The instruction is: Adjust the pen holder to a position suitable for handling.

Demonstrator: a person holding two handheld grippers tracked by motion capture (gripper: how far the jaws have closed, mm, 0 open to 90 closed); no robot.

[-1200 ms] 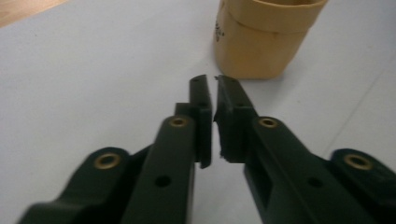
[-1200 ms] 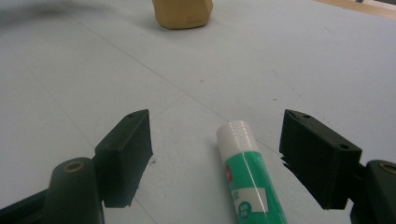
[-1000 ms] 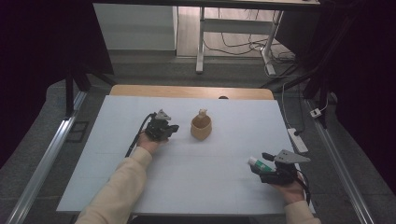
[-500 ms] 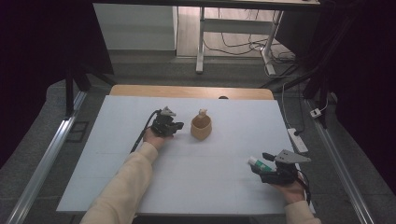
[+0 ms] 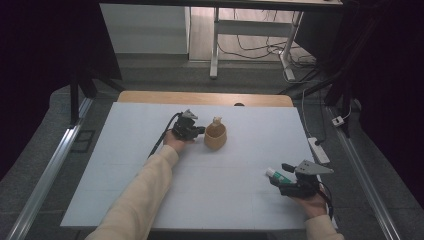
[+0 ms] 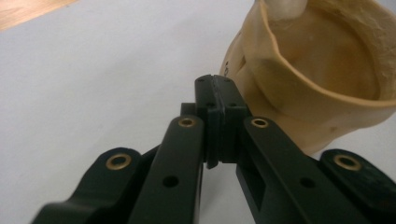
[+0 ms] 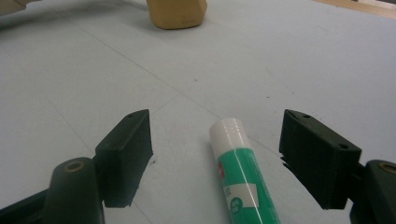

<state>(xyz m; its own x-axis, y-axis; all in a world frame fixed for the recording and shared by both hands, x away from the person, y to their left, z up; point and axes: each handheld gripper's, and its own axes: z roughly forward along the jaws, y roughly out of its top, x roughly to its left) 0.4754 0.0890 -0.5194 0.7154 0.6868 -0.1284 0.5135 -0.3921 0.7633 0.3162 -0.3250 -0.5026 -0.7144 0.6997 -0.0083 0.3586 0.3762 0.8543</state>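
Sitting toward the far middle of the white table (image 5: 125, 165), the tan, soft-walled cup (image 5: 215, 138) holds a pale object whose tip pokes above its rim. The left gripper (image 5: 202, 131) is just beside the cup's left wall, its black jaws pressed together on nothing. Well apart, at the near right corner, the right gripper (image 7: 215, 156) has its jaws spread wide, a green and white capped tube (image 7: 240, 179) lying loose between them on the table.

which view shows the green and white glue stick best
The right gripper view: the green and white glue stick lies close up between open jaws, untouched. The high view shows it small by the right gripper.
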